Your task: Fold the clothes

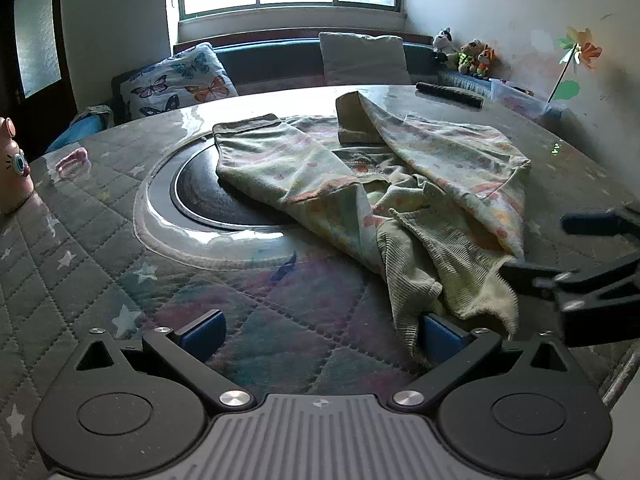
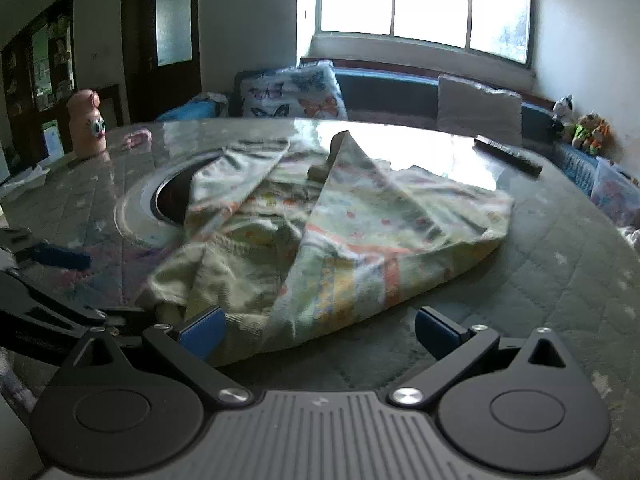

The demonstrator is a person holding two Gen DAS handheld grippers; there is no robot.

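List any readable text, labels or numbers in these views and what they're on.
None readable.
garment: a printed pattern only, no words.
butterfly cushion: pictures only.
pink bottle: a cartoon face, no text.
left gripper and right gripper: no markings legible.

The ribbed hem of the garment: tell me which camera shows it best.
The left wrist view. There the ribbed hem is sharp and close, its ribbing plain, draped against the open left claw's right finger. In the right wrist view the hem is blurred, beside the open right claw's left finger.
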